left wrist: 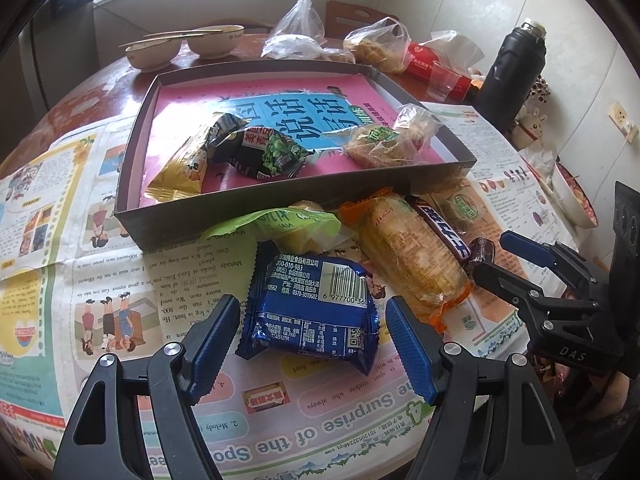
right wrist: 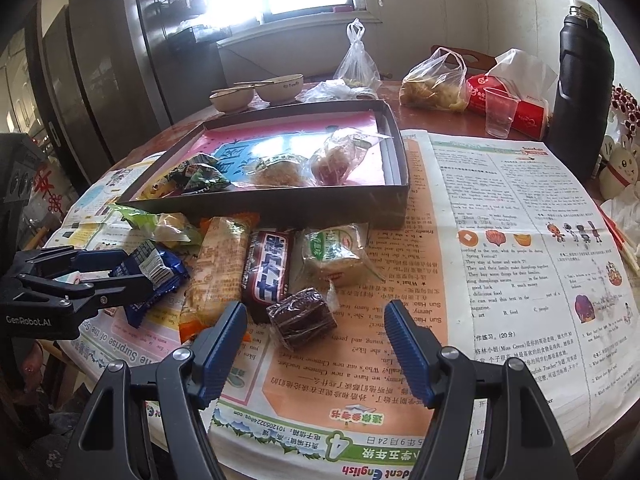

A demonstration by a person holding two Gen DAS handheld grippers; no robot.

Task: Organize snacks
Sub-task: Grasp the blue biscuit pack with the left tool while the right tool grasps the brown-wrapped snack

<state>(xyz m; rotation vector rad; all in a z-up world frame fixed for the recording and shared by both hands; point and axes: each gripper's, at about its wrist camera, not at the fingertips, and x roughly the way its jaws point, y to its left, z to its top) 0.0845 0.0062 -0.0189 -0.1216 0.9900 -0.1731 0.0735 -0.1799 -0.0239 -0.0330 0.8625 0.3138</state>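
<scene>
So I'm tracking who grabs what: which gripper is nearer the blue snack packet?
Left. The left gripper straddles the blue snack packet, open fingers either side. The right gripper is off to its right, by the dark brown cake.

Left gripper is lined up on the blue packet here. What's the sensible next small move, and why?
Probably close the left gripper on the blue packet. Its open fingers already sit either side of the packet, which lies loose on the newspaper, outside the box where some snacks already are.
</scene>
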